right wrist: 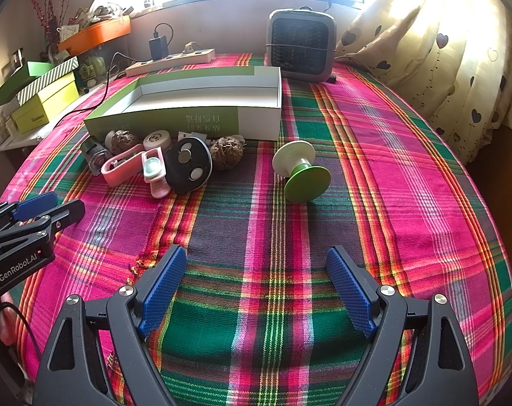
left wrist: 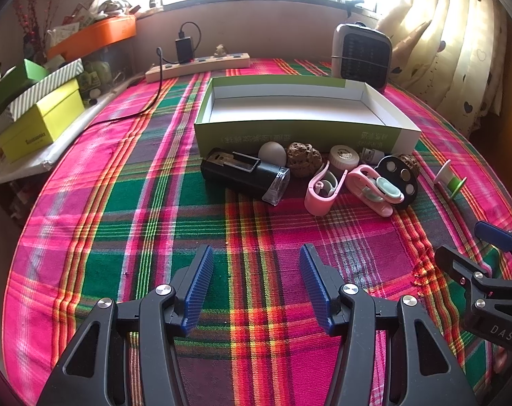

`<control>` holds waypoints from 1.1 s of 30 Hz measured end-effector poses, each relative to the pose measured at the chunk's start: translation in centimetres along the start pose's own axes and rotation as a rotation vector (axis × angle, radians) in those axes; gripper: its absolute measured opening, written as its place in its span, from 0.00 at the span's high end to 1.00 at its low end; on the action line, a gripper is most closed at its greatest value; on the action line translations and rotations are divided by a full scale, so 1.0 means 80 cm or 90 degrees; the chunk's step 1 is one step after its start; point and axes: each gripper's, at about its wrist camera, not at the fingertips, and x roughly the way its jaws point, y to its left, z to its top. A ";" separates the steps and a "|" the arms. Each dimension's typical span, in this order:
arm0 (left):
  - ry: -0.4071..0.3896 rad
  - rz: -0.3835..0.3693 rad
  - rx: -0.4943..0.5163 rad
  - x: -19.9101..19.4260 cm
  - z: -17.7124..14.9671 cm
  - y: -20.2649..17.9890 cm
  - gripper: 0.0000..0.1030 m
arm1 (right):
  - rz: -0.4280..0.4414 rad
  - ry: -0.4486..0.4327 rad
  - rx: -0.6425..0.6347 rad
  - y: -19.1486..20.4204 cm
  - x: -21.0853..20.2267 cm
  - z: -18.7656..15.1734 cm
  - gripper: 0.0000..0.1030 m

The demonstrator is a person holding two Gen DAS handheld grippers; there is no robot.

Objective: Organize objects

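The green spool [right wrist: 301, 171] lies on its side, near the right front corner of the box [right wrist: 259, 121], apart from the other small things. Our right gripper [right wrist: 256, 291] is nearer and points at it. Our 2 grippers, left [left wrist: 256, 284] too, are wide and hold nothing.

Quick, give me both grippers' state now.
Left gripper: open, holding nothing.
Right gripper: open, holding nothing.

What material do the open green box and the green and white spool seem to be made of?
The box looks like matte cardboard: thin folded walls, printed outside, plain white inside. The spool looks like smooth moulded plastic with a slight sheen, though this is uncertain.
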 end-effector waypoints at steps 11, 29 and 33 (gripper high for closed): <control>0.018 -0.051 -0.023 0.006 0.016 0.027 0.49 | 0.002 0.005 -0.024 -0.019 0.000 0.011 0.17; 0.036 -0.041 -0.051 0.035 0.050 0.031 0.49 | -0.017 0.024 -0.061 -0.041 0.029 0.046 0.17; 0.039 -0.022 -0.050 0.034 0.048 0.038 0.49 | -0.011 0.035 -0.065 -0.043 0.036 0.052 0.17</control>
